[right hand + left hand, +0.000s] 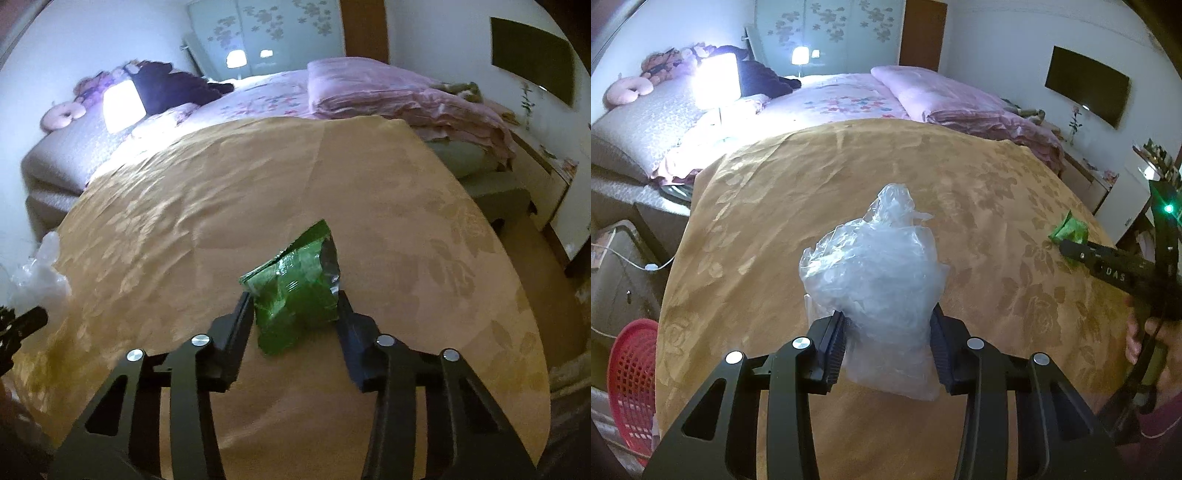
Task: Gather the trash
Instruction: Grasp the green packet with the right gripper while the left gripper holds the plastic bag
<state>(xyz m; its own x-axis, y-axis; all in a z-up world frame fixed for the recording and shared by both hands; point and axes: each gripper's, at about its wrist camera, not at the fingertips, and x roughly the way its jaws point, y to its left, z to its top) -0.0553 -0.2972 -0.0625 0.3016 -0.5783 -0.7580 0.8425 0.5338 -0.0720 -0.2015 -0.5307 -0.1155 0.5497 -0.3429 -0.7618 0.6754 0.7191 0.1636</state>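
Note:
My left gripper [888,325] is shut on a crumpled clear plastic bag [875,280] and holds it over the golden floral tablecloth [775,221]. My right gripper [295,310] is shut on a crumpled green foil wrapper [295,288] above the same tablecloth [184,221]. In the left wrist view the right gripper [1067,245] shows at the right edge with the green wrapper [1069,230] at its tip. In the right wrist view the clear bag [40,269] shows at the far left.
A red plastic basket [631,373] stands low at the left of the table. A bed with pink bedding [923,96] lies beyond the table, with a bright lamp [716,79] beside it. A dark screen [1086,86] hangs on the right wall.

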